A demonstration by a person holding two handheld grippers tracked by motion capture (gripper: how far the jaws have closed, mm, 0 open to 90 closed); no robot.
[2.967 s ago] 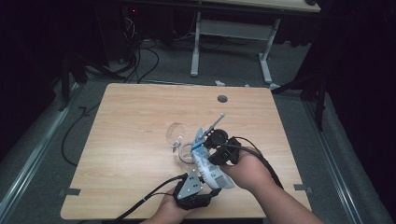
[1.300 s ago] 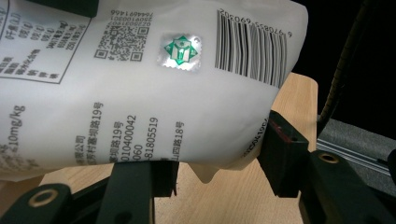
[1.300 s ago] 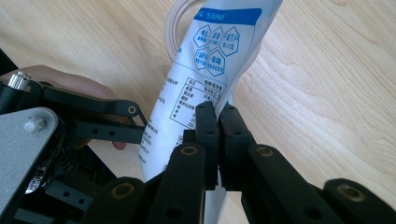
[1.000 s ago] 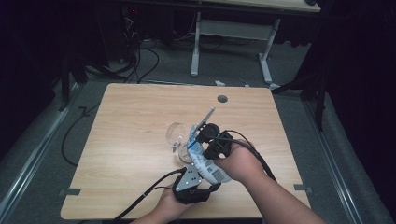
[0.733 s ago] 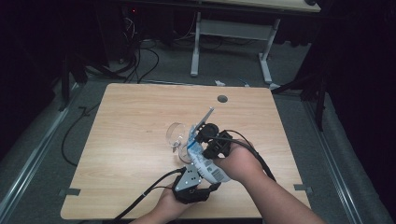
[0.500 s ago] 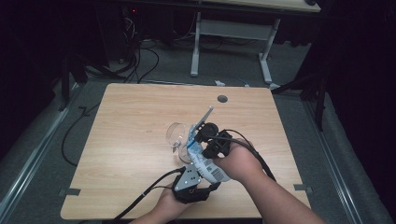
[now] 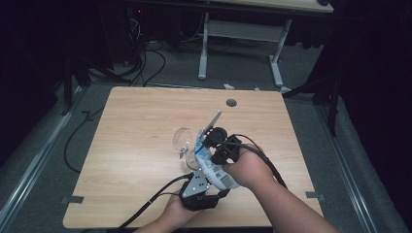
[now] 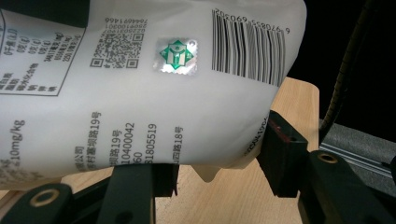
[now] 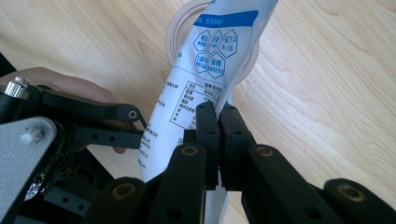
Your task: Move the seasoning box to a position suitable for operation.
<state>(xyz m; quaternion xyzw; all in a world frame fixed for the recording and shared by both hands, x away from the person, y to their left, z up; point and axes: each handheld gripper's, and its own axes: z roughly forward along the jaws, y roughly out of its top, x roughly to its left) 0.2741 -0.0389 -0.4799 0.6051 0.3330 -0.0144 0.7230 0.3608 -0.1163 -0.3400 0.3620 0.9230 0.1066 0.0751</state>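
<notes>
A white pouch with blue print is held between both grippers over the wooden table. My left gripper grips its fat lower end; in the left gripper view the pouch sits between the jaws of my left gripper. My right gripper is shut on the pouch's side edge, and its jaws press together in the right gripper view. The pouch's blue-banded top leans over the rim of a clear glass, which stands on the table just left of the grippers.
A round cable hole lies in the table's far right part. Cables trail from the grippers toward the near edge. Beyond the table are a white desk frame and floor cables.
Since three seconds ago the right gripper and the pouch's top have shifted a little left toward the glass. Over the last second nothing has visibly moved.
</notes>
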